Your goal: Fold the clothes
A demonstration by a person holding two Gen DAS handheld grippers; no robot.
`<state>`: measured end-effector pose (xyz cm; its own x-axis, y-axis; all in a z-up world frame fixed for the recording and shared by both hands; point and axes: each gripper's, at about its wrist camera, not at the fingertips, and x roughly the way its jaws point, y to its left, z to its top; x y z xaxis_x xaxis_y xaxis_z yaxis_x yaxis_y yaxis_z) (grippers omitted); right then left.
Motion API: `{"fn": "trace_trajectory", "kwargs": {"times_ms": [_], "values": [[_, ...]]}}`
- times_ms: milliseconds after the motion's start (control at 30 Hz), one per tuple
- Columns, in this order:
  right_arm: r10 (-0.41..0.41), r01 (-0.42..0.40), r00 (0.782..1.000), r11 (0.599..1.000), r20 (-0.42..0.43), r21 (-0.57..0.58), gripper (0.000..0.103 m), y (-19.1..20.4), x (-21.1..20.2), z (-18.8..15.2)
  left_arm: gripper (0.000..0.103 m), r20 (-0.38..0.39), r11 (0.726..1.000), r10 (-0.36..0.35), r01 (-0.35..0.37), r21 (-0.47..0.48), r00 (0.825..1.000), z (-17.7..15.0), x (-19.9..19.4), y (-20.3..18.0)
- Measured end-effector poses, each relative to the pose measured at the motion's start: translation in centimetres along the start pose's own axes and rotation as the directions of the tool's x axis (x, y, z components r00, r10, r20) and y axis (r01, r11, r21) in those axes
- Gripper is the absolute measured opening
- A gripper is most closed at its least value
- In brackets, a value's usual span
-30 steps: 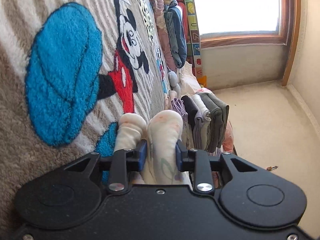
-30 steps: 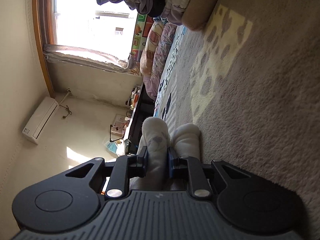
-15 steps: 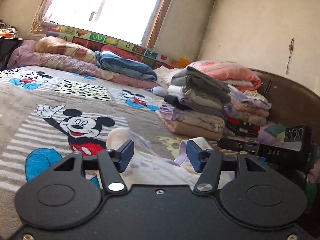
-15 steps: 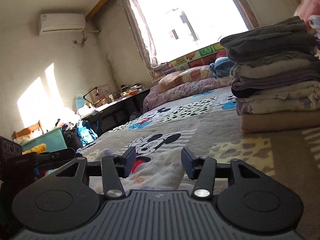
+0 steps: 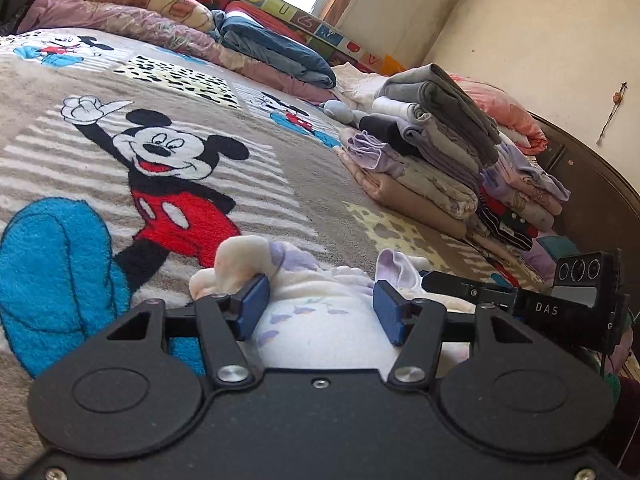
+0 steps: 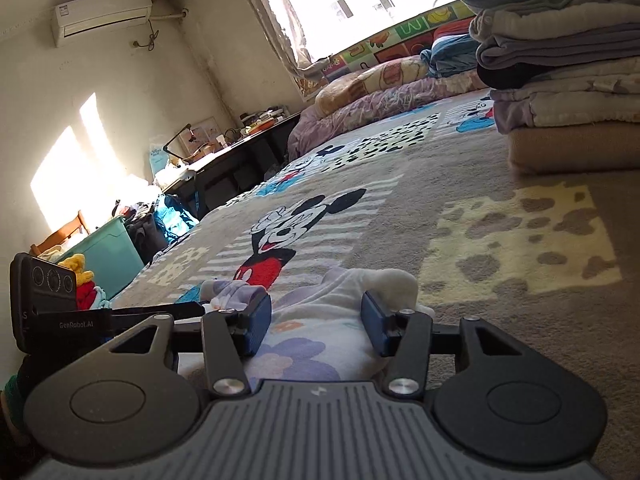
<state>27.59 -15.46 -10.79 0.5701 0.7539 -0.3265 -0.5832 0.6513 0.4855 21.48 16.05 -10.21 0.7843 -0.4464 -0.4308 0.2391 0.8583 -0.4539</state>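
Note:
A small white garment with purple flowers (image 5: 320,312) lies on the Mickey Mouse blanket (image 5: 120,160), right in front of both grippers. My left gripper (image 5: 320,312) is open, its blue pads on either side of the cloth without pinching it. My right gripper (image 6: 316,320) is open too, over the same garment (image 6: 308,344) from the other end. The right gripper's body shows at the right of the left wrist view (image 5: 560,304), and the left gripper's body at the left of the right wrist view (image 6: 60,312).
A tall stack of folded clothes (image 5: 432,160) stands on the blanket ahead to the right; it shows in the right wrist view (image 6: 568,92). Pillows and rolled quilts (image 5: 160,20) line the window end. A desk (image 6: 240,148) and a green bin (image 6: 108,256) stand beside the bed.
Both grippers, shut on the garment and turned sideways a second ago, have levelled out, laid it on the blanket and opened. Since half a second ago they have only shifted slightly.

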Motion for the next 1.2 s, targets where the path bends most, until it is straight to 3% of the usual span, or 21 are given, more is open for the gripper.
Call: {"fn": "trace_trajectory", "kwargs": {"times_ms": [167, 333, 567, 700, 767, 833, 933, 1200], "values": [[0.012, -0.011, 1.000, 1.000, -0.018, 0.025, 0.050, -0.3, 0.3, -0.1, 0.059, 0.003, 1.000, 0.014, -0.014, 0.000, 1.000, -0.1, -0.2, -0.2], [-0.002, 0.003, 0.998, 1.000, 0.059, -0.007, 0.051, 0.9, -2.1, 0.6, 0.064, 0.088, 0.982, 0.086, -0.099, 0.159, 0.992, 0.5, -3.1, -3.8], [-0.016, 0.033, 0.998, 0.956, 0.062, -0.290, 0.056, 6.5, -7.1, 0.4, 0.071, 0.117, 0.949, 0.032, -0.067, 0.308, 0.993, -0.4, -6.2, -6.8], [-0.017, 0.022, 1.000, 0.936, 0.015, -0.350, 0.058, 7.5, -6.8, -1.1, 0.072, 0.048, 0.908, 0.069, -0.083, 0.412, 0.996, -1.9, -4.7, -7.4], [-0.019, 0.017, 1.000, 0.940, -0.001, -0.340, 0.059, 7.4, -6.0, -1.6, 0.074, 0.014, 0.915, 0.093, -0.091, 0.392, 0.996, -2.2, -3.6, -6.6], [-0.019, 0.012, 1.000, 0.948, -0.019, -0.318, 0.060, 6.7, -5.2, -2.0, 0.077, -0.018, 0.934, 0.077, -0.066, 0.353, 0.997, -2.3, -2.8, -5.4], [-0.015, 0.005, 0.999, 0.957, -0.030, -0.291, 0.062, 5.9, -4.3, -2.6, 0.081, -0.041, 0.938, 0.073, -0.055, 0.343, 0.996, -2.3, -1.6, -4.6], [0.002, -0.014, 0.999, 0.970, -0.051, -0.242, 0.064, 4.8, -3.2, -2.9, 0.083, -0.036, 0.939, 0.066, -0.050, 0.339, 0.997, -2.5, -1.5, -4.4]]}}
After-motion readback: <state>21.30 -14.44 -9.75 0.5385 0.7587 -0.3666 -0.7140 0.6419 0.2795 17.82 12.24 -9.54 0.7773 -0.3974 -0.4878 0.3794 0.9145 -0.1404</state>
